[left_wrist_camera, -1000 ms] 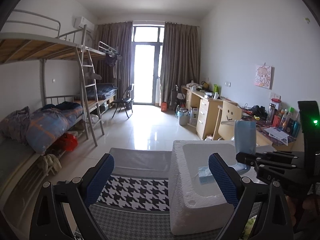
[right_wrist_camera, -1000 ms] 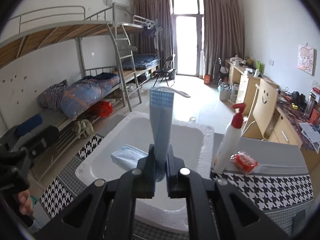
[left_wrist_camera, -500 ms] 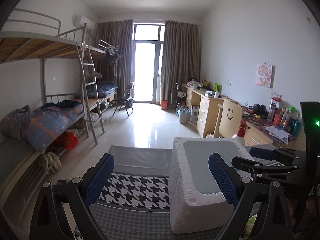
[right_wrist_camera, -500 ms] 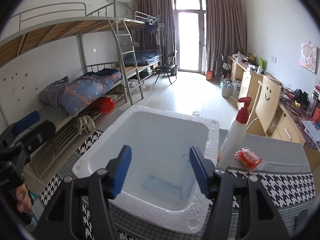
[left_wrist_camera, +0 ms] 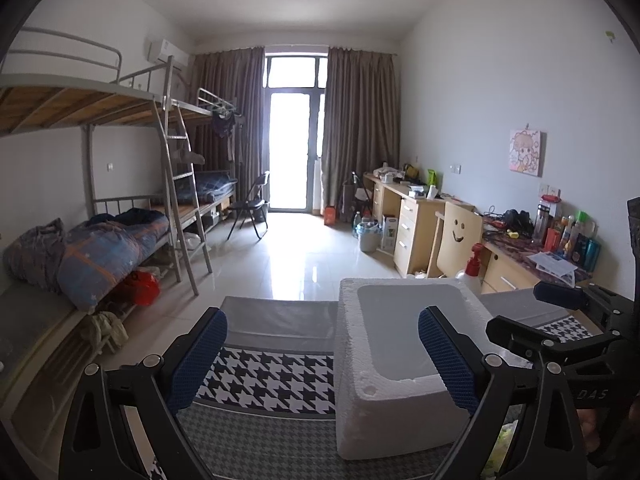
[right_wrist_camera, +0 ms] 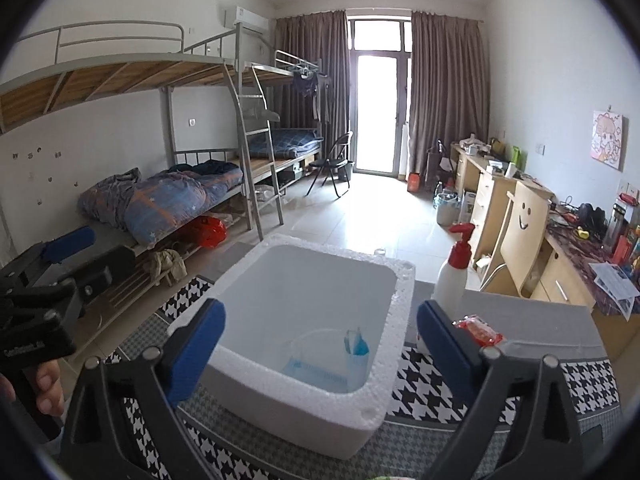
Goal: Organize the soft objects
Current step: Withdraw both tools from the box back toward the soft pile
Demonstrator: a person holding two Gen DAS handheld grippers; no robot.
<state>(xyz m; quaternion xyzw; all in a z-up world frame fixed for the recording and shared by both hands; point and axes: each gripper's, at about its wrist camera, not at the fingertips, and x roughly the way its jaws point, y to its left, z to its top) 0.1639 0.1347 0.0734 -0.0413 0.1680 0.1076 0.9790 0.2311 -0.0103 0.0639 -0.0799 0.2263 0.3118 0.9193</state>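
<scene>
Right wrist view: the right tongs (right_wrist_camera: 320, 344) had just been opening, now empty, blue pack (right_wrist_camera: 326, 364) lay in the box (right_wrist_camera: 394, 360) below; left tongs (left_wrist_camera: 322, 360) gaped too.

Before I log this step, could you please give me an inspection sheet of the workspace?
Surface: houndstooth cloth covers the table.
Job's things: white foam box holds blue packets.
Clutter: pump bottle and red packet beside the box.
Grippers: left gripper open, empty; right gripper open, jaws just opened, nothing between them.
Cables: nothing seen on the table.
Surroundings: bunk beds, desks, folding chair.
</scene>
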